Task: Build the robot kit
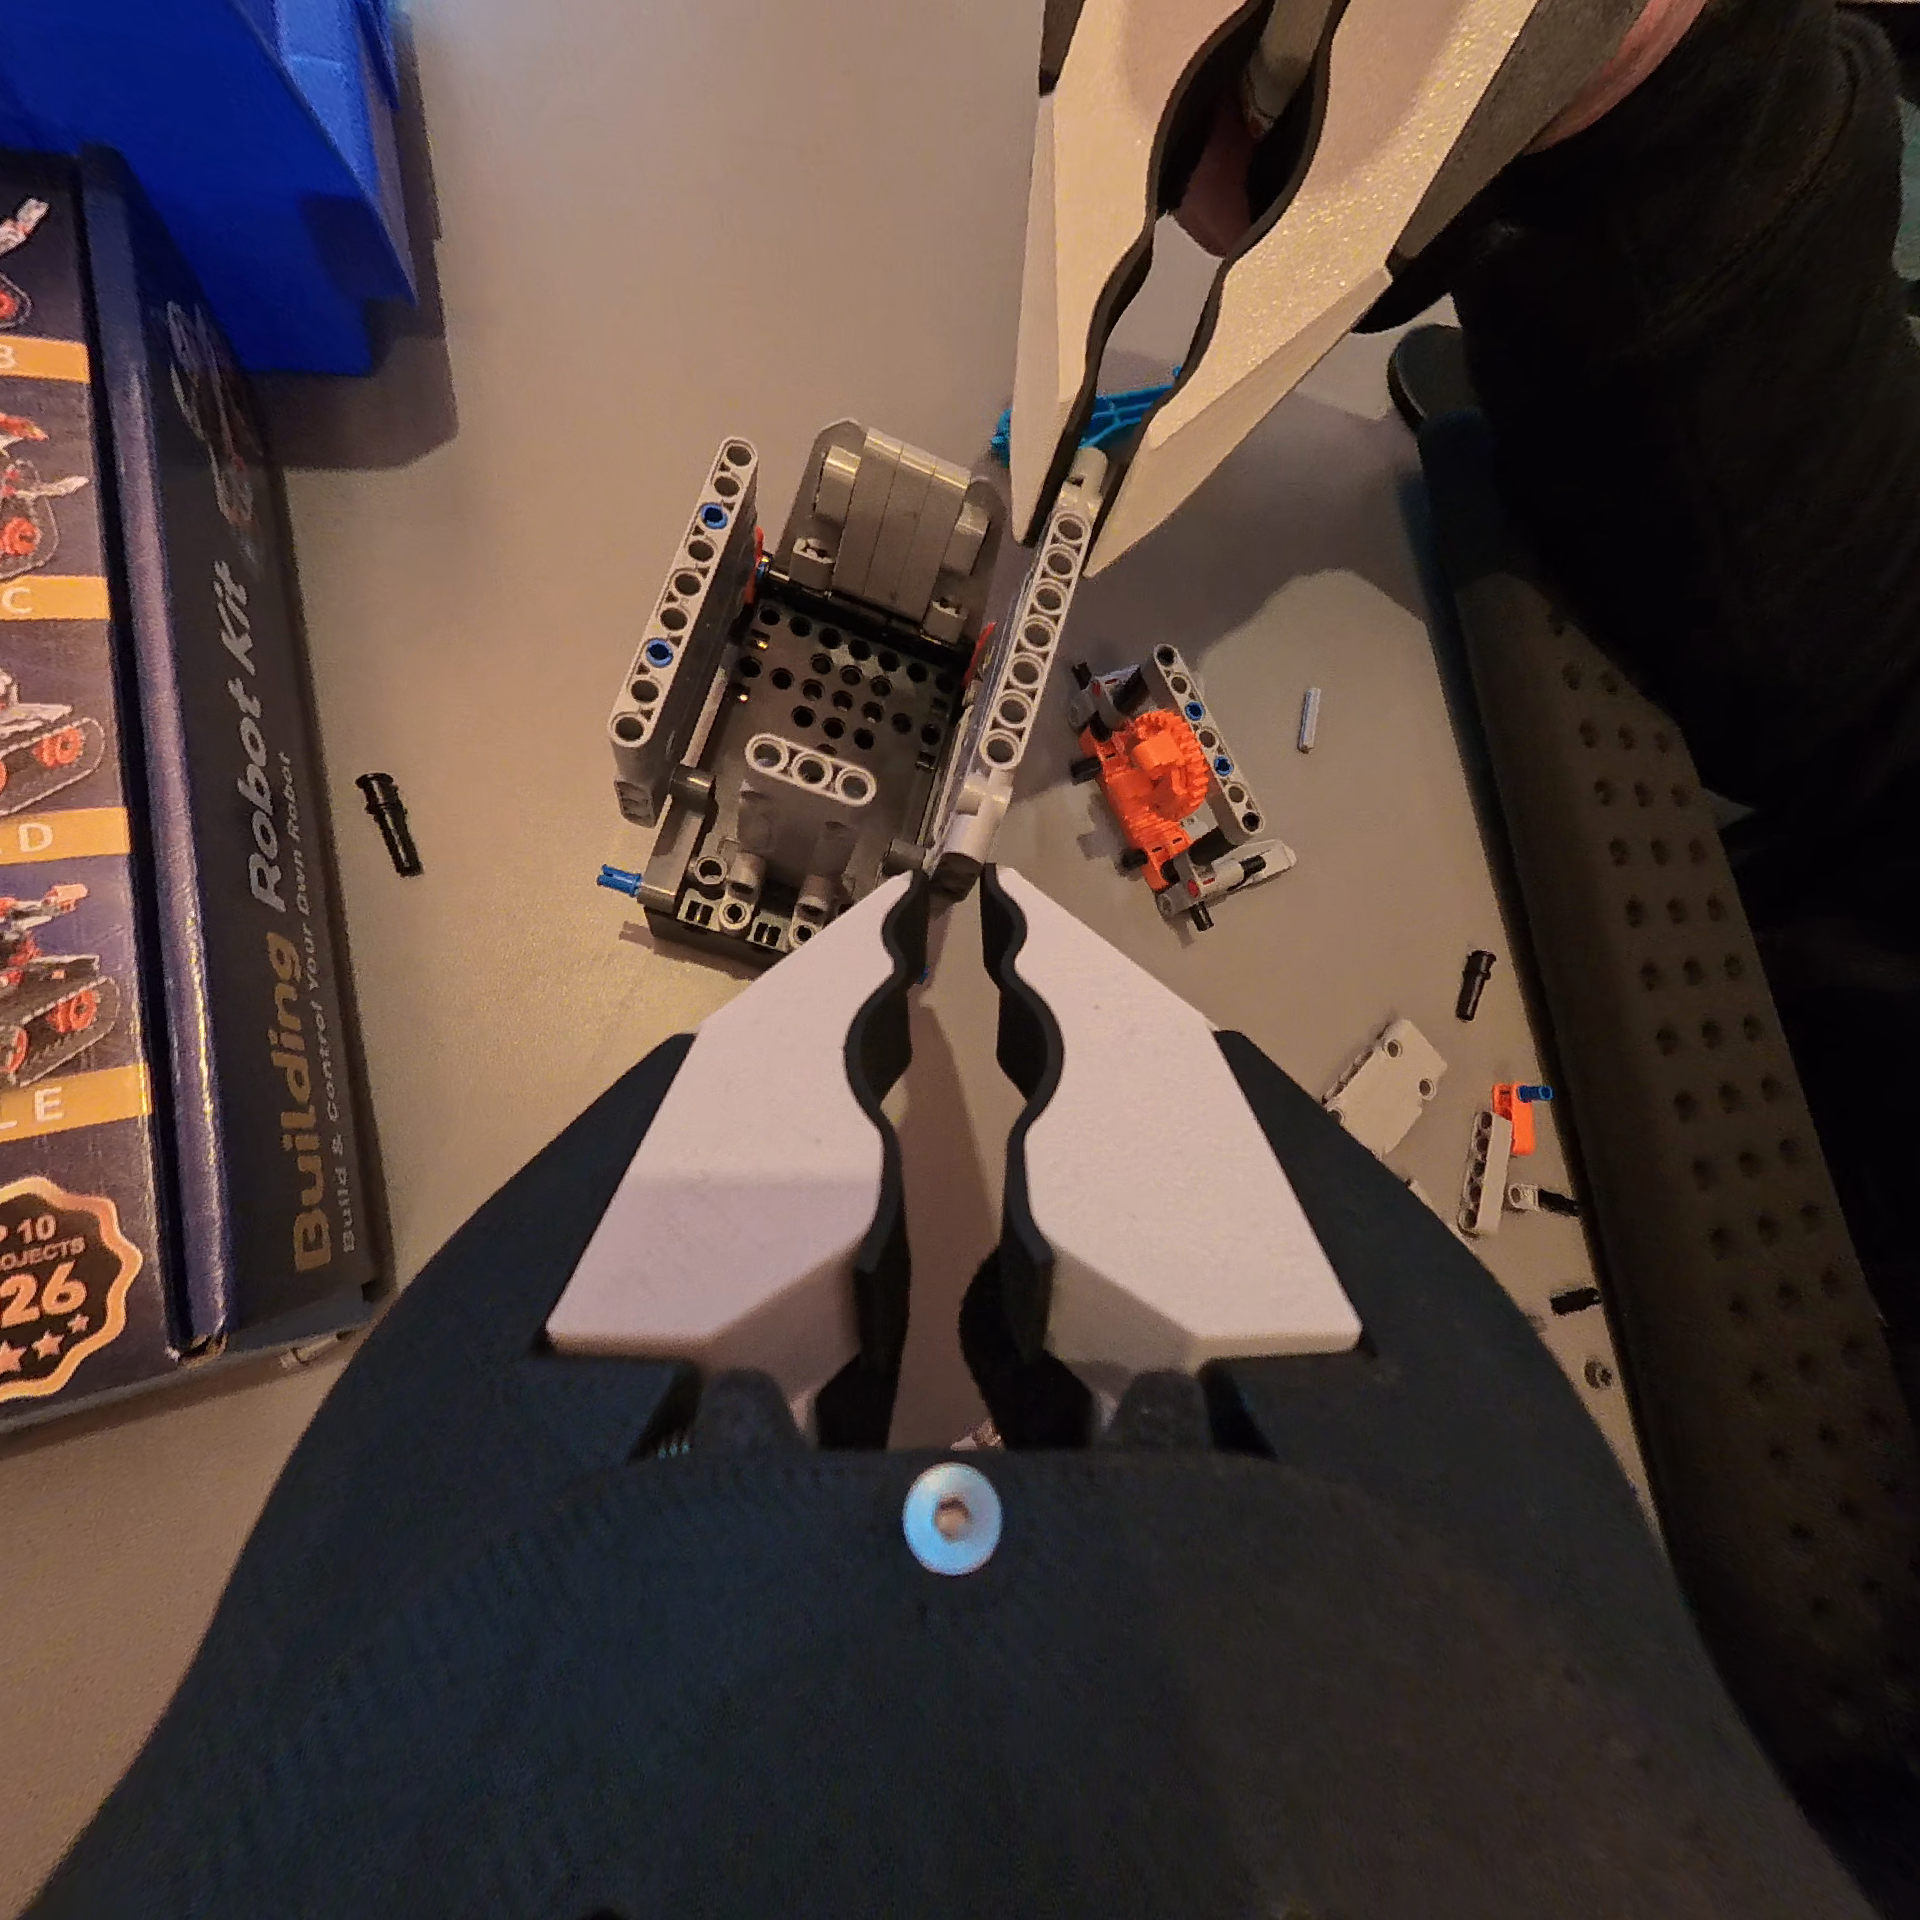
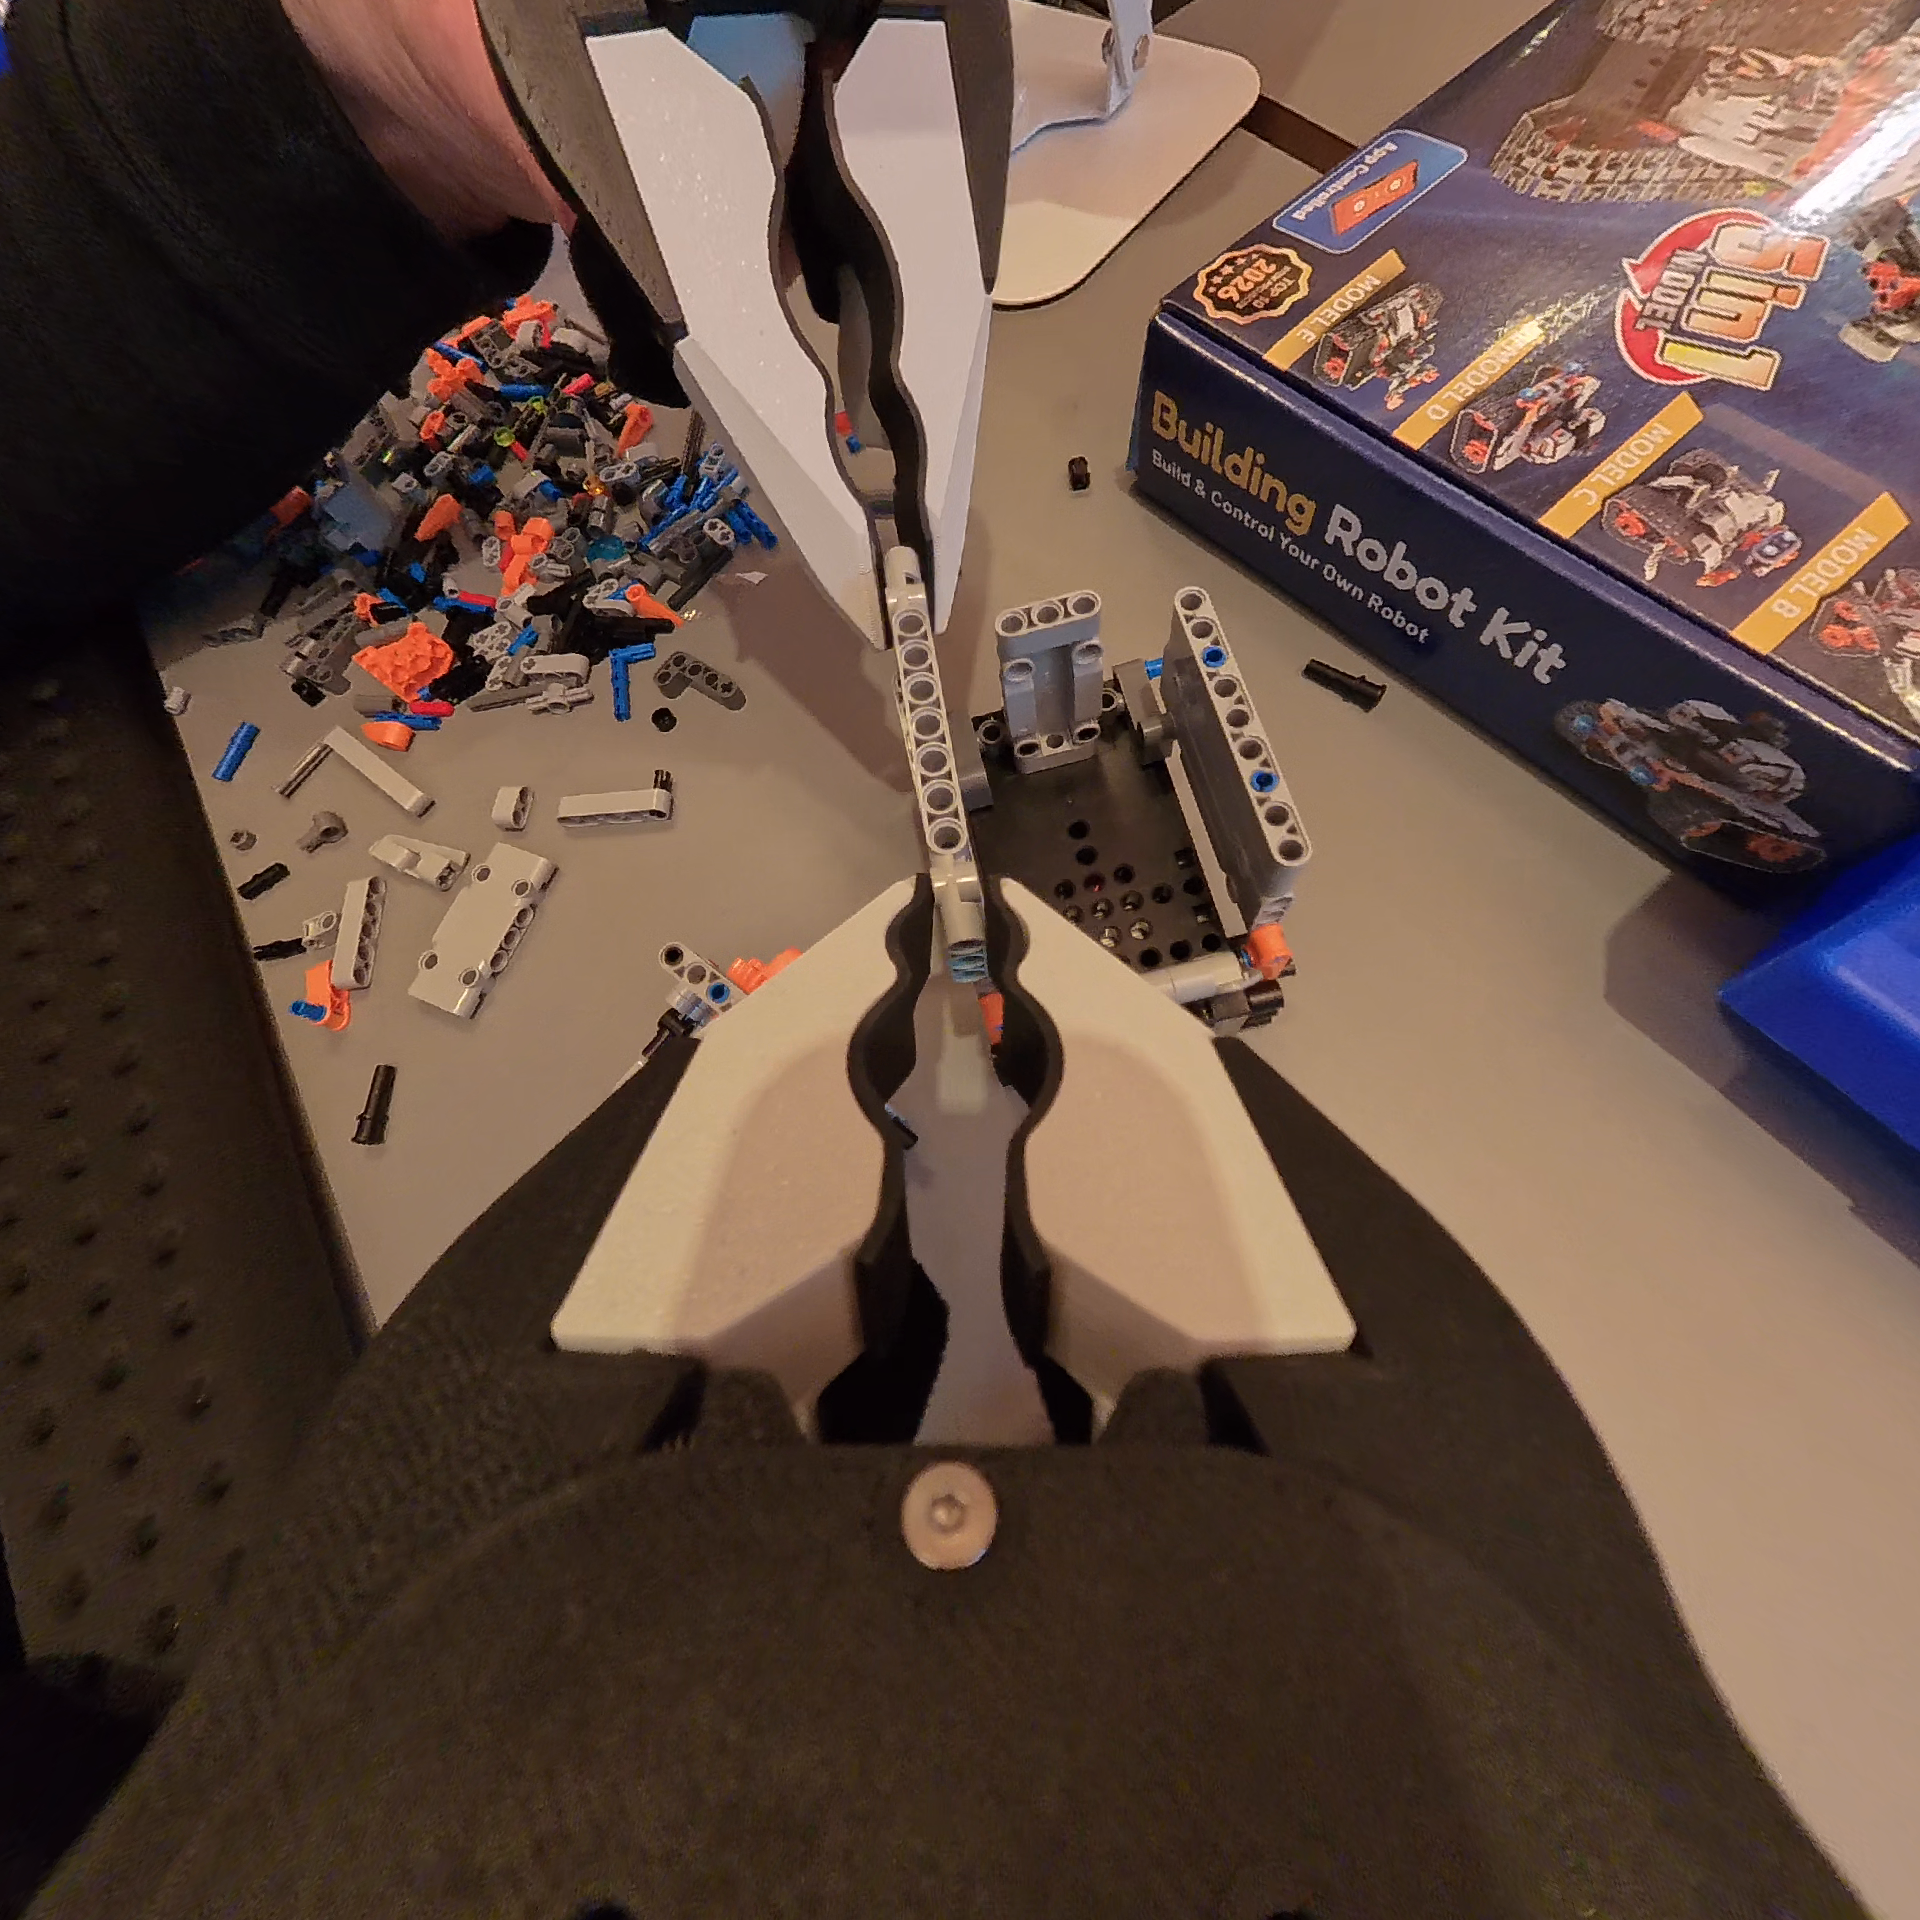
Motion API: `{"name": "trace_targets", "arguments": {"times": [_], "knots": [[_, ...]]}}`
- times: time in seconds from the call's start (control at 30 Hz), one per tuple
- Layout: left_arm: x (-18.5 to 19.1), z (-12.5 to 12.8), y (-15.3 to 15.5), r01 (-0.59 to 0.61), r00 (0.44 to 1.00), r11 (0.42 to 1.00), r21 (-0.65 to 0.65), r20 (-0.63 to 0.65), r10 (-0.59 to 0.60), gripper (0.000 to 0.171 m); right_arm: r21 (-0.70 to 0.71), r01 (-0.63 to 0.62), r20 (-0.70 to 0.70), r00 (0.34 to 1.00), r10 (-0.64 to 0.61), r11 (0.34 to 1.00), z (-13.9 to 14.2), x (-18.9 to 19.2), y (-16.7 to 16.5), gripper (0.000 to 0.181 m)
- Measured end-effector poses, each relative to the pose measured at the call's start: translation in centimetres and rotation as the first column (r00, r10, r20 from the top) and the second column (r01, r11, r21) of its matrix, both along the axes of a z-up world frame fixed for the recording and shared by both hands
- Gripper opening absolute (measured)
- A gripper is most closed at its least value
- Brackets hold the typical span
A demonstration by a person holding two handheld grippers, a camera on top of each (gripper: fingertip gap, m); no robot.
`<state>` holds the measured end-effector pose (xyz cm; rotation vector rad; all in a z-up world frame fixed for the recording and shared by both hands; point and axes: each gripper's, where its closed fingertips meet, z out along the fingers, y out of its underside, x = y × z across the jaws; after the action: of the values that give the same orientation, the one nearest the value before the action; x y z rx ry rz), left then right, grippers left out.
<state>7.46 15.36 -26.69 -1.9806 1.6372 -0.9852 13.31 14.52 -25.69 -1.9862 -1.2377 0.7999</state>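
Grey tabletop [image 1: 582, 208] under warm light, with a half-built brick model [image 1: 821, 717] at its centre and both of your grippers on it.

Your left gripper [image 1: 948, 881] has its jaws narrow, pinched on the near end of the model's long grey holed beam [image 1: 1029, 665], while your right gripper [image 2: 961, 896] has its jaws narrow too, clamped on the opposite end of that same beam. The beam stands on edge along one side of the model's black perforated base [image 2: 1122, 873], with a matching beam [image 2: 1242, 727] on the other side. A small orange-and-grey subassembly [image 1: 1174, 779] lies just beside the model. Loose parts [image 2: 499, 540] sit heaped well apart near the table edge, and a dark blue kit box [image 2: 1558, 436] lies beyond the model, next to a blue bin [image 1: 208, 156].
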Motion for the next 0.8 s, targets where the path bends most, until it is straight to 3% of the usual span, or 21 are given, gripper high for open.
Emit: {"name": "trace_targets", "arguments": {"times": [0.8], "knots": [[-0.05,0.13,-0.49,0.029,1.000,0.999,0.025,-0.005,-0.029,0.006,0.034,-0.017,-0.009,1.000,0.018,0.999,0.43,-0.11,-0.29,0.008]]}}
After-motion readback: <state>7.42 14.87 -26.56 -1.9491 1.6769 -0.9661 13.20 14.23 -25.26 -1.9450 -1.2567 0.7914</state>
